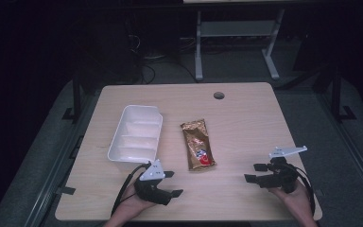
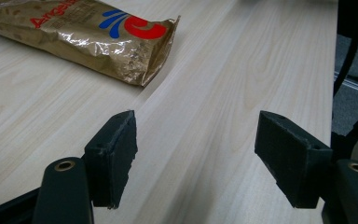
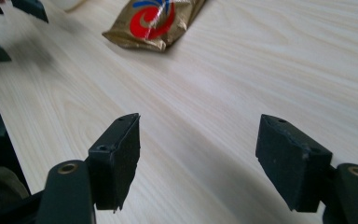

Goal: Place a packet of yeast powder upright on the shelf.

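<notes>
At the near edge of the pale wooden surface (image 1: pixel 246 113), the left claw (image 1: pixel 171 183) is held in a hand (image 1: pixel 131 208) that comes in from the bottom of the high view. Its two black jaws stand wide apart with nothing between them, and in the left gripper view bare wood grain shows in the gap. A grey three-cornered plate sits on top of it. The right claw (image 1: pixel 252 172) is held in the other hand (image 1: pixel 297 201) near the right front corner, with its jaws likewise spread and empty over bare wood and pointing toward the middle of the surface.

Farther in, between the two claws and well apart from both, a gold foil snack packet (image 1: pixel 197 144) lies flat with its length running away from the person. In the left gripper view the packet (image 2: pixel 81 35) shows crinkled foil, a red and blue swirl logo and red lettering that begins "Angel"; the rest is cut off by the frame. The right gripper view shows the same swirl on the packet's near end (image 3: pixel 156 23).

Just left of the packet, not touching it, stands a white plastic tray (image 1: pixel 158 135) with several compartments, all of them empty. Beyond, near the far edge, is a round cable hole (image 1: pixel 219 95).
</notes>
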